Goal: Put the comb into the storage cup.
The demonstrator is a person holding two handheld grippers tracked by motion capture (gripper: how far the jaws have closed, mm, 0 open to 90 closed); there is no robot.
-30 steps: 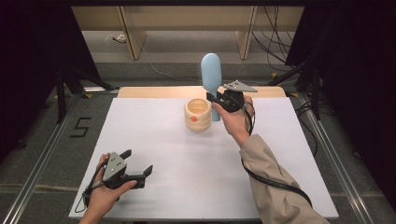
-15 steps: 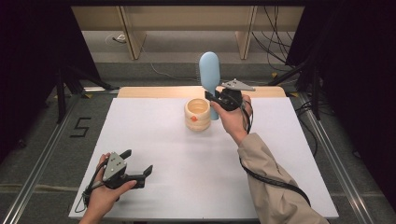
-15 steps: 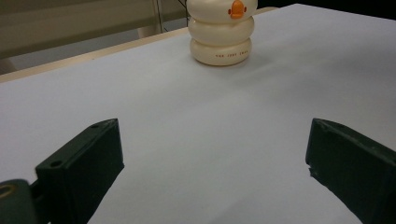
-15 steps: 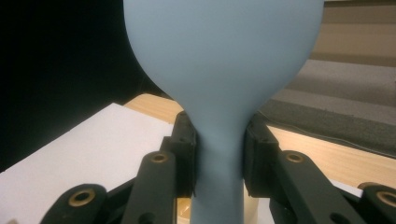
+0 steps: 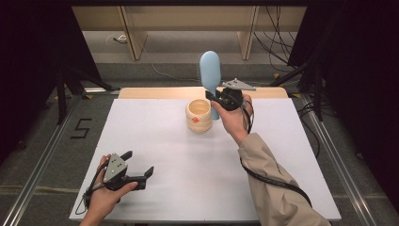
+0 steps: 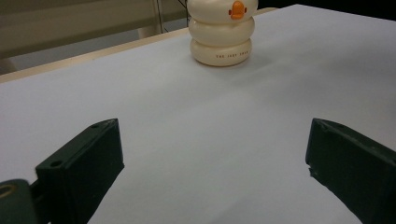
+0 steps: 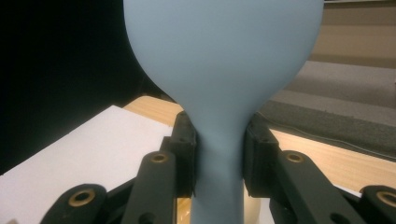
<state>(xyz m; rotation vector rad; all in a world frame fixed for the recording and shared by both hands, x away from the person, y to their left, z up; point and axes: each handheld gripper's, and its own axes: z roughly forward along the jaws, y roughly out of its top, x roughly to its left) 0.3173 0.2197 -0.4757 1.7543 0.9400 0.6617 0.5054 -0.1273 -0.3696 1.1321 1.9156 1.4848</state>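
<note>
Jaws clamping blue spatula [image 7: 219, 84] neck — upright

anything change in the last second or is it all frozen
Nothing visibly changed. The right gripper stays clamped on the neck of the light blue spatula, held upright beside the cream duck-faced holder. The left gripper still rests open, holding nothing, at the near left of the white table.

A lab recording bay: a white table [image 5: 155, 141] ringed by black curtains [image 5: 28, 70], floor rails [image 5: 44, 150], loose cables [image 5: 277, 28] and a taped "5" [image 5: 81, 128].
</note>
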